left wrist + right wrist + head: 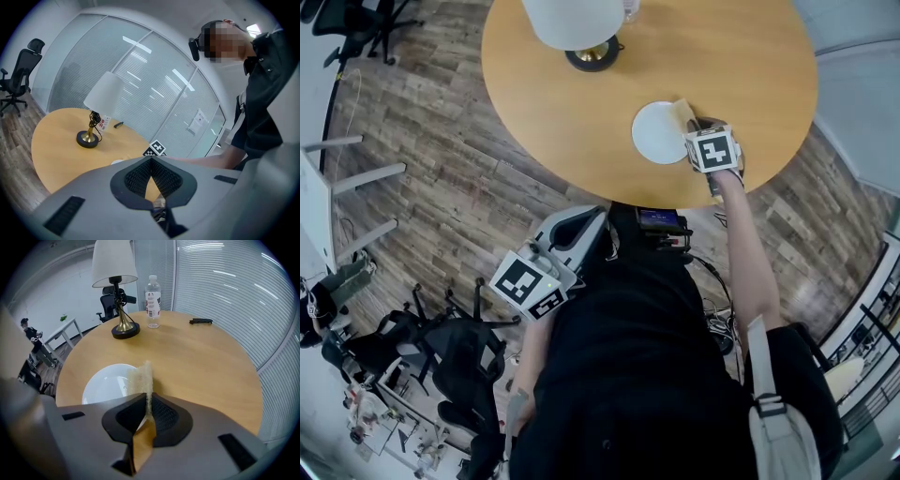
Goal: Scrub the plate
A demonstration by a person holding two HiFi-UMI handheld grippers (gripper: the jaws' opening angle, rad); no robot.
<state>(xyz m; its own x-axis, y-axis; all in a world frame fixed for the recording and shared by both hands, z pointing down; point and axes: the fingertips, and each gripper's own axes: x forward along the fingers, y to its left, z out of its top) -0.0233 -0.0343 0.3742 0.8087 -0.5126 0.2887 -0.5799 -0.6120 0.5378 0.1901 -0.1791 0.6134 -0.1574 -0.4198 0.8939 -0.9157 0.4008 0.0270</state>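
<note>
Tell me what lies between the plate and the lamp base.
Nothing: only bare table separates the plate from the lamp base, as the right gripper view shows.

1. The white round plate [659,132] lies on the round wooden table [769,56], near its front edge.
2. The pale scrubbing sponge [139,376] stands pinched between the jaws of the right gripper [149,404], its tip over the plate's right rim (touching or not, I cannot tell).
3. Behind the plate stands the white-shaded brass table lamp [117,291], with the clear plastic bottle [152,295] just right of it.
4. The left gripper [151,159] hangs off the table, before its front edge, over the plank floor [441,159].
</note>
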